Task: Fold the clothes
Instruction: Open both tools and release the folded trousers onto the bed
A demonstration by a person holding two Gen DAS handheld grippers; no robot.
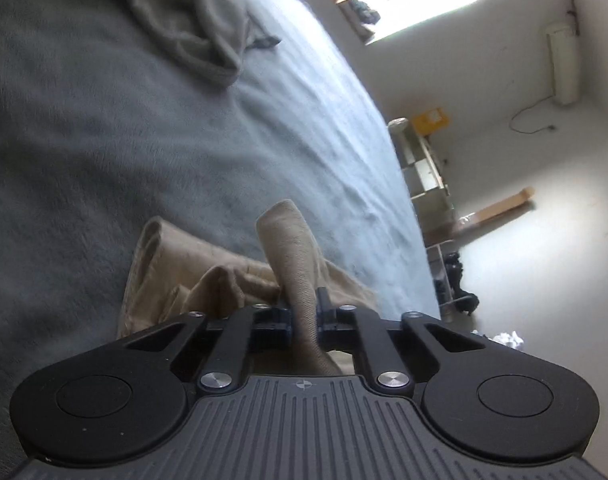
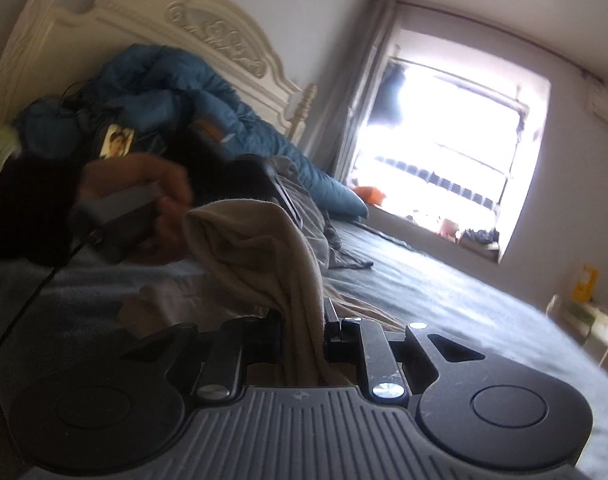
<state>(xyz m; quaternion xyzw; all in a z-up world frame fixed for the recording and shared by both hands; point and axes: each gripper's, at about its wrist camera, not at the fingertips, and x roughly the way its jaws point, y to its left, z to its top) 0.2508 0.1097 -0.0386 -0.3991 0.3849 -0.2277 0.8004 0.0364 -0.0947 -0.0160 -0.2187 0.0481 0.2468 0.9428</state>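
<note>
A: What does the left gripper [image 1: 304,312] hold?

B: Its fingers are clamped on a fold of tan cloth [image 1: 291,248], which sticks up past the tips. The rest of the cloth lies crumpled on a grey-blue blanket [image 1: 103,160] just ahead and to the left.

A: And the right gripper [image 2: 304,324]?

B: It is pinched shut on the tan cloth too [image 2: 263,248], and the cloth rises ahead of its fingers in a loose peak.

A: What else lies near?

B: Far ahead of the left gripper, a grey garment [image 1: 191,20] sits bunched on the blanket. Ahead and left of the right gripper, a hand [image 2: 143,196] grips the other tool's handle. Beyond it, blue bedding [image 2: 191,96] is heaped against a cream headboard [image 2: 163,20]. A bright window [image 2: 456,144] is off to the right.
</note>
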